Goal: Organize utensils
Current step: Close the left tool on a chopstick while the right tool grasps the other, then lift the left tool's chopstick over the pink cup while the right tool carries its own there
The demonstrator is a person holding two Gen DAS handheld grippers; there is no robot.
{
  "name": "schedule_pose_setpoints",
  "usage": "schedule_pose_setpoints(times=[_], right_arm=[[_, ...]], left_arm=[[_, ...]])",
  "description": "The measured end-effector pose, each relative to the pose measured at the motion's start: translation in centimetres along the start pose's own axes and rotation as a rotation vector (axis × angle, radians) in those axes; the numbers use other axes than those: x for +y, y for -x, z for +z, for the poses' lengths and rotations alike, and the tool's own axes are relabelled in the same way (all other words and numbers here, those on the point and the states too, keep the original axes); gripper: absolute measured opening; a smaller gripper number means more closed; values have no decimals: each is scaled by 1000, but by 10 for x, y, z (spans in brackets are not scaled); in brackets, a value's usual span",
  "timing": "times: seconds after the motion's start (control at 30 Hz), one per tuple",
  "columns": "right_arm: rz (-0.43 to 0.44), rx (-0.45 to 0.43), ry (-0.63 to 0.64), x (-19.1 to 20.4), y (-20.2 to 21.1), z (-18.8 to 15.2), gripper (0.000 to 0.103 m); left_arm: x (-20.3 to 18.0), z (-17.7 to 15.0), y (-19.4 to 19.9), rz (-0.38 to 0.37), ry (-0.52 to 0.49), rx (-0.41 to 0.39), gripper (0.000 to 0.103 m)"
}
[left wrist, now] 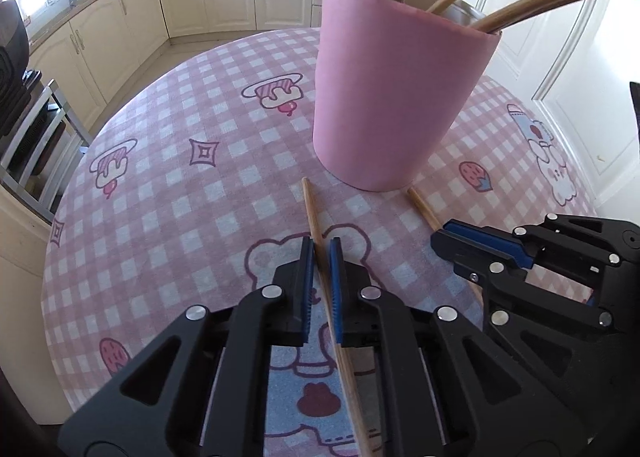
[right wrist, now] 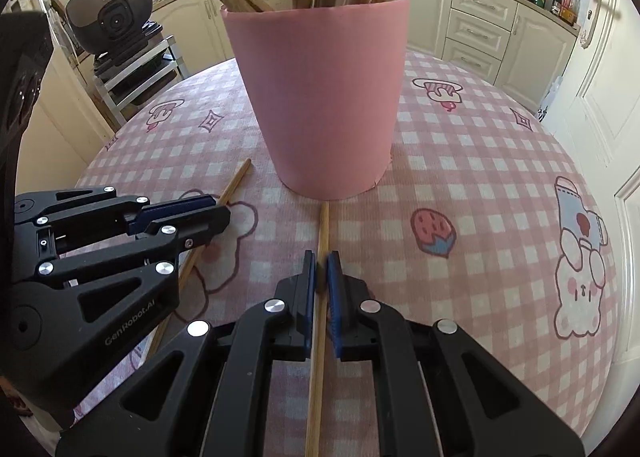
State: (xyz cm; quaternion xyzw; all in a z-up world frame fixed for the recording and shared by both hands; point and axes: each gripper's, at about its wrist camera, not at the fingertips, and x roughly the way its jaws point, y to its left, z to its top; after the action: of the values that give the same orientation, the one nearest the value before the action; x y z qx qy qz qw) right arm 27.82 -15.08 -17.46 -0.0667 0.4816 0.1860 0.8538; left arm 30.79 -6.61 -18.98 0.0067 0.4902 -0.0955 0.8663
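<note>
Two thin round wooden chopsticks lie on the table at lower centre of each wrist view, tips just short of the holder. The left gripper (left wrist: 321,245) is clamped on one chopstick (left wrist: 312,209); the right gripper (right wrist: 321,257) is clamped on the other chopstick (right wrist: 324,225). Neither looks lifted yet. The tall smooth matte pink cylindrical holder (left wrist: 392,97) already carries several wooden utensils. The pink checked tablecloth (left wrist: 180,197) is woven fabric with cartoon prints.
</note>
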Motion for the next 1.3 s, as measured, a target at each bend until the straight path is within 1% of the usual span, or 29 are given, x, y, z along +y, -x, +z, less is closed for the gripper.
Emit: schedule_pose_setpoints(times=[0.1,0.23,0.53,0.7,1.1,1.3], right_arm=[[0,-10,-9,1,1,-2,5],[35,-21,-26,2,8,-4,5],[102,-110,-33,10,53,-9,5],[141,-175,-42,12,82,-7,5],[165,-316,-23,27,139,0,5],[165,-346,-17,32,151,0,5]], left_arm=[[2,-6,4,-27,4,-4,6],[4,-13,22,-51,-7,-33,6],[4,-13,76,-77,-29,-140,6],[5,-14,108,-96,-37,-196,6],[-2,-19,168,-133,-60,-326,6],[-3,-21,185,-143,-66,-365,6]])
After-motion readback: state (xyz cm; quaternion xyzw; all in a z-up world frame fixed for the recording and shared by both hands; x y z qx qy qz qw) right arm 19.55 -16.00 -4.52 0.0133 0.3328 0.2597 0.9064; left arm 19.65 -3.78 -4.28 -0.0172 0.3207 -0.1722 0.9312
